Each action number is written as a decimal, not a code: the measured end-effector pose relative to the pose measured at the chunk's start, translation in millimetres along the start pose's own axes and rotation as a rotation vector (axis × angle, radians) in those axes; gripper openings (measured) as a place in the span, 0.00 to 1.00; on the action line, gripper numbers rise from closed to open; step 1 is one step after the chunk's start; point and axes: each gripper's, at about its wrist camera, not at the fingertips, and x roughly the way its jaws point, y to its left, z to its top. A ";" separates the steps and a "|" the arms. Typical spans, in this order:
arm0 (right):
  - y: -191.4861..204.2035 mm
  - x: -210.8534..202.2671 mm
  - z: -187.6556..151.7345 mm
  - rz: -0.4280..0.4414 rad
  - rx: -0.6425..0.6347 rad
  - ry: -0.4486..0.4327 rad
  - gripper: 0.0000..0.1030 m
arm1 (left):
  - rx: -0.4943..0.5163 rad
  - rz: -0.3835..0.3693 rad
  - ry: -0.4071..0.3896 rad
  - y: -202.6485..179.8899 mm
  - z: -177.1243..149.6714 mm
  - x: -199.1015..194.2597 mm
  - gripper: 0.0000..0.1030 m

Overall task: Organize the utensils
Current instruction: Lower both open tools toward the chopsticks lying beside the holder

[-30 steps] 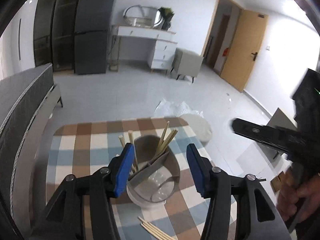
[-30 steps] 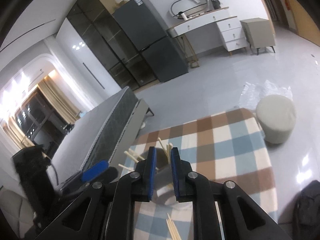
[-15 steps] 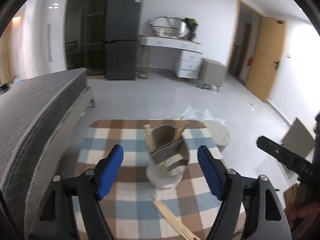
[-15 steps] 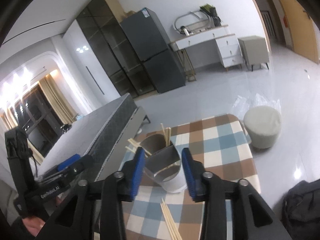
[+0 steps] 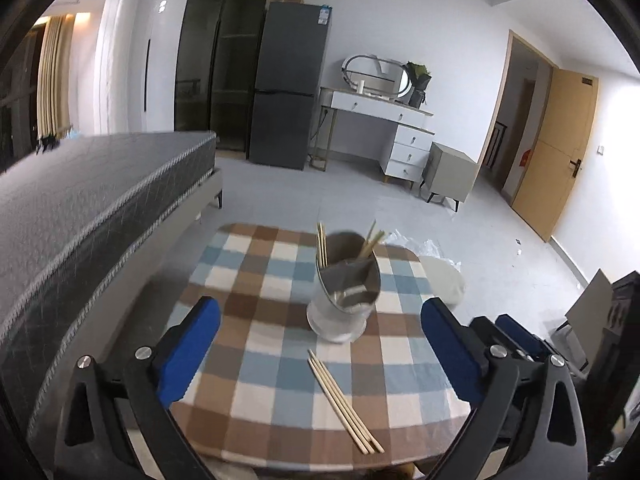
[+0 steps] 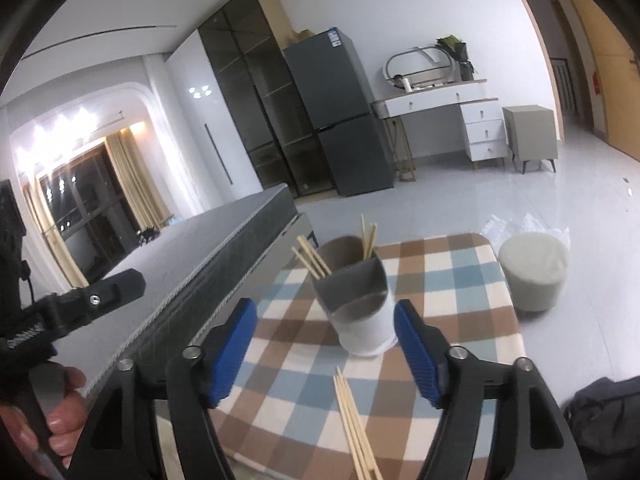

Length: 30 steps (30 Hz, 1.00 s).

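Note:
A grey and white utensil holder [image 5: 344,296] stands upright on the checked table [image 5: 260,380], with wooden chopsticks [image 5: 321,243] standing in its back compartments. It also shows in the right wrist view [image 6: 358,304]. Loose chopsticks [image 5: 345,400] lie flat on the cloth in front of it, also seen in the right wrist view [image 6: 354,424]. My left gripper [image 5: 320,350] is open and empty, held back above the near table edge. My right gripper [image 6: 325,354] is open and empty, just short of the holder.
A dark mattress bed [image 5: 80,208] runs along the table's left side. A round grey stool [image 6: 534,272] stands on the floor to the right of the table. A fridge [image 5: 288,88] and white dresser [image 5: 380,128] stand far back. A black bag [image 6: 608,420] lies at lower right.
Both grippers have pulled back from the holder and opened wider. The right gripper was shut one second ago and is now open.

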 end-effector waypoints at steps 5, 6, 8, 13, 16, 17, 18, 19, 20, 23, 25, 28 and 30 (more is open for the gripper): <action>-9.5 12.1 -26.2 -0.042 -0.016 0.052 0.75 | 0.000 0.024 0.032 4.7 -35.1 18.1 0.96; -12.4 15.8 -31.7 -0.058 -0.021 0.073 0.75 | -0.010 0.037 0.042 7.9 -40.4 26.1 0.96; -19.5 25.6 -40.7 -0.075 -0.034 0.122 0.75 | -0.026 0.055 0.068 15.0 -49.8 40.6 0.96; -30.5 61.6 -56.9 -0.105 -0.076 0.291 0.73 | -0.049 0.125 0.127 35.5 -68.4 69.7 0.96; -33.5 98.8 -65.4 -0.106 -0.125 0.432 0.61 | -0.092 0.158 0.181 47.3 -76.2 81.7 0.96; -33.1 111.0 -68.3 -0.104 -0.146 0.475 0.55 | -0.102 0.165 0.192 48.9 -78.3 81.4 0.96; -31.9 122.4 -72.1 -0.100 -0.169 0.517 0.53 | -0.116 0.184 0.214 52.0 -79.9 84.9 0.96; -30.1 134.8 -74.8 -0.088 -0.194 0.557 0.50 | -0.132 0.191 0.236 55.6 -81.6 88.1 0.96; -27.8 148.3 -79.0 -0.070 -0.222 0.598 0.45 | -0.149 0.187 0.248 58.0 -83.7 88.4 0.96; -18.6 178.7 -90.7 -0.037 -0.309 0.679 0.36 | -0.191 0.207 0.294 64.9 -87.3 93.7 0.96; -15.9 204.9 -99.5 -0.021 -0.356 0.737 0.26 | -0.206 0.231 0.307 68.6 -86.6 96.3 0.96; -15.5 237.6 -109.0 -0.003 -0.389 0.807 0.21 | -0.237 0.241 0.332 76.5 -87.1 100.6 0.96; -16.4 254.7 -114.6 0.003 -0.404 0.846 0.17 | -0.264 0.244 0.358 82.6 -88.4 105.5 0.96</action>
